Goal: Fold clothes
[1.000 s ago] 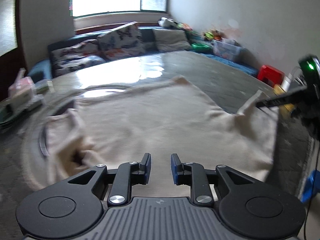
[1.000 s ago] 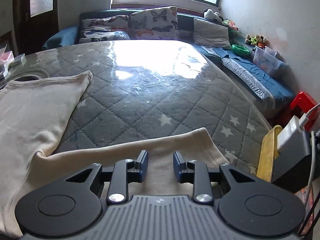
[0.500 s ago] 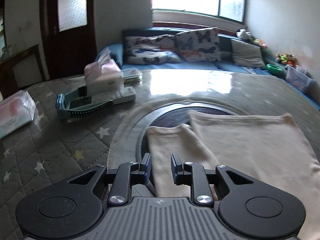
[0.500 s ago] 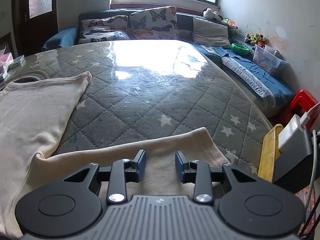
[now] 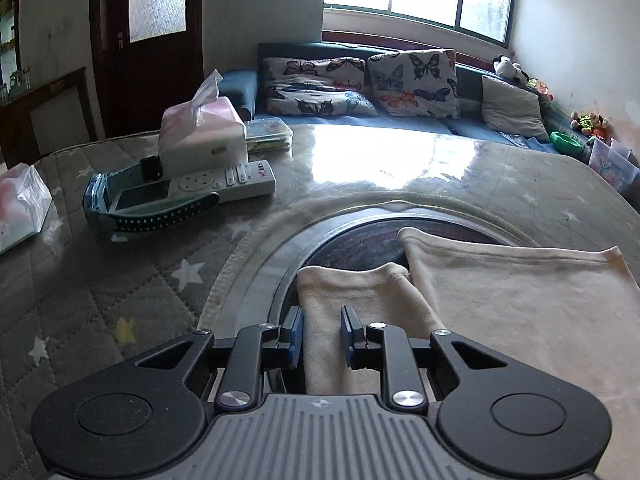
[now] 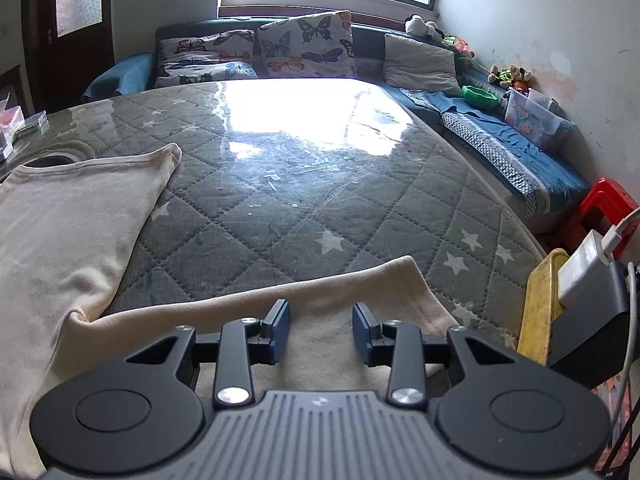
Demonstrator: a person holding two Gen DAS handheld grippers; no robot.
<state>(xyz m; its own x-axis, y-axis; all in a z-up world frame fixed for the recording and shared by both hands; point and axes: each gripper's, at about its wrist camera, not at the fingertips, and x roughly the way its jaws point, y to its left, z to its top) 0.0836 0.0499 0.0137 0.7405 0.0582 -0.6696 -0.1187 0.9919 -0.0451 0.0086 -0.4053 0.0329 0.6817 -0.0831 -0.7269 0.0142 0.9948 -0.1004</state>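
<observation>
A cream long-sleeved top point(image 5: 520, 304) lies flat on the glass-covered quilted table point(image 5: 120, 280). In the left wrist view its left sleeve point(image 5: 352, 292) runs toward me, and my left gripper point(image 5: 322, 334) is open just above it, fingers either side of the sleeve's near part. In the right wrist view the top's body point(image 6: 68, 240) lies at left and the other sleeve point(image 6: 328, 300) stretches across the front. My right gripper point(image 6: 322, 330) is open above that sleeve, holding nothing.
A tissue box point(image 5: 200, 132), a remote control point(image 5: 208, 188), a watch point(image 5: 148, 208) and a plastic bag point(image 5: 20, 208) sit at the table's left. A sofa with butterfly cushions point(image 6: 304, 44) lines the back. A yellow stool point(image 6: 540, 304) and red stool point(image 6: 604, 208) stand at right.
My left gripper swung left from over the top's body to the left sleeve and stayed open. My right gripper stayed over the right sleeve and opened wider.
</observation>
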